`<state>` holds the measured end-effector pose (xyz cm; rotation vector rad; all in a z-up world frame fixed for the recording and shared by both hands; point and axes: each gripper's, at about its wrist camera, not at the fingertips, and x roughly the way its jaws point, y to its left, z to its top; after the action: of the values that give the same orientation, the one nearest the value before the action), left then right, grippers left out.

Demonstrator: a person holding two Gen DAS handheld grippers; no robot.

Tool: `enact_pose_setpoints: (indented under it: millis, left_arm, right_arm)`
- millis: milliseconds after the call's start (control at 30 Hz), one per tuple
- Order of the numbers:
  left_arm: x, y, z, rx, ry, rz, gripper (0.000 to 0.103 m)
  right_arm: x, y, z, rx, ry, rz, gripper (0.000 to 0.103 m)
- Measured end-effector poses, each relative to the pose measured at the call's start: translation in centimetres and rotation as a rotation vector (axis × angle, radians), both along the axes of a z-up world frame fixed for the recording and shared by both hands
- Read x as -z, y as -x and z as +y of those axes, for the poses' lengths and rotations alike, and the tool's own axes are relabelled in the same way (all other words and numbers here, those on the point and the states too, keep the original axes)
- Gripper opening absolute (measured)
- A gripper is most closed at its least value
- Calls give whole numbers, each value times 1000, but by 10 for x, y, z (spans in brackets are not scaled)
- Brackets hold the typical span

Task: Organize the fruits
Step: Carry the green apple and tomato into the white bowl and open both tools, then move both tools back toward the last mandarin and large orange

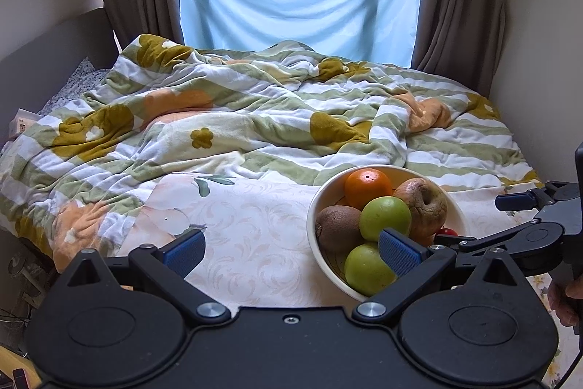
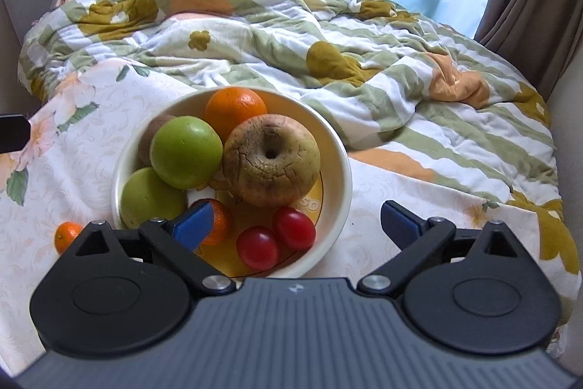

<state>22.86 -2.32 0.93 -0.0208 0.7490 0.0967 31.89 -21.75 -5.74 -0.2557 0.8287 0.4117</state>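
Hovering wide open and empty over the cream round bowl (image 2: pixel 339 148) heaped with fruit, the right gripper (image 2: pixel 295 225) could nudge the wrinkled brown apple (image 2: pixel 271 159) out reaching for that small stray mandarin (image 2: pixel 67 236) beside it.

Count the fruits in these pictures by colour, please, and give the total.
Green: 2, an upper one and a lower one.
Orange: 3, the big orange, a small one in the bowl, a small one on the cloth.
Red: 2, and.
Brown: 2, the kiwi and the wrinkled apple.
Total: 9
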Motion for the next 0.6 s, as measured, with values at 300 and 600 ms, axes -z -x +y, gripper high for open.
enact_pose_setpoints:
  millis: [300,600]
  left_arm:
    - [-18,20,9,29,15,-54,103]
    - [-41,57,20,102,27,-108,103]
  right_arm:
    - [-31,26,1,47,-28,-45,103]
    - [-71,76,0,137,-49,-107,103]
